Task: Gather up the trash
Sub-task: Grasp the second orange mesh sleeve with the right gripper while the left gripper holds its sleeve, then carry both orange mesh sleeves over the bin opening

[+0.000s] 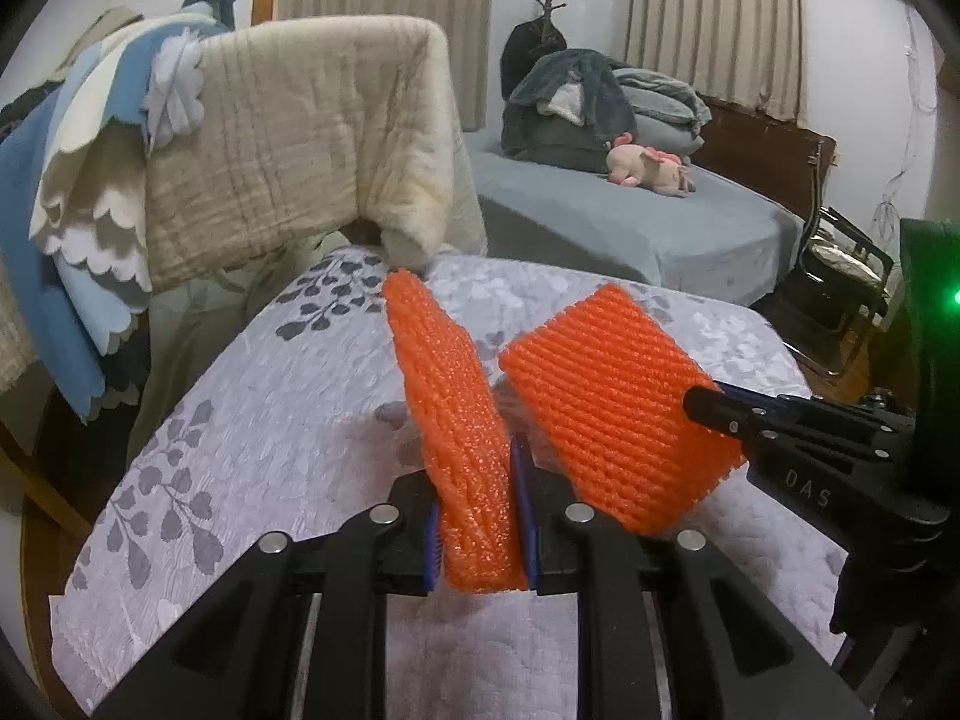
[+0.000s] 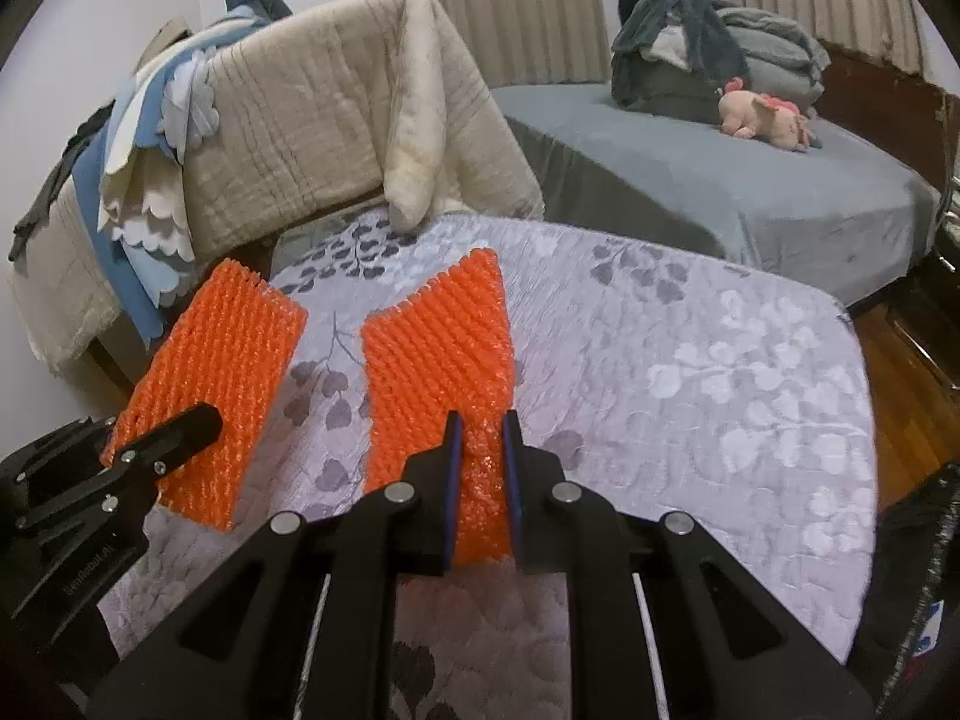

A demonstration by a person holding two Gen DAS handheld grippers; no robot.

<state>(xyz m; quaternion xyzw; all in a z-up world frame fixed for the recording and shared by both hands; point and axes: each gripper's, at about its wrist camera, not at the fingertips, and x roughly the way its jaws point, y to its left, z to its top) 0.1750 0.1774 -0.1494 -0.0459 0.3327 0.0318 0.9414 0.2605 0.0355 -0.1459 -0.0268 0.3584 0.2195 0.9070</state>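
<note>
Two orange foam net sleeves are held above a table with a grey leaf-patterned cloth (image 1: 270, 420). My left gripper (image 1: 477, 516) is shut on one orange sleeve (image 1: 450, 396), which stands up between its blue pads. My right gripper (image 2: 483, 480) is shut on the other orange sleeve (image 2: 438, 354). In the left wrist view the right gripper (image 1: 720, 414) shows at the right, clamped on its sleeve (image 1: 612, 396). In the right wrist view the left gripper (image 2: 180, 429) shows at the left, holding its sleeve (image 2: 210, 372).
A chair draped with a beige quilt (image 1: 288, 138) and blue and white cloths (image 1: 78, 180) stands behind the table. A bed (image 1: 630, 210) with grey bedding and a pink plush toy (image 1: 648, 165) lies at the back right. A black object (image 2: 918, 570) is at the right edge.
</note>
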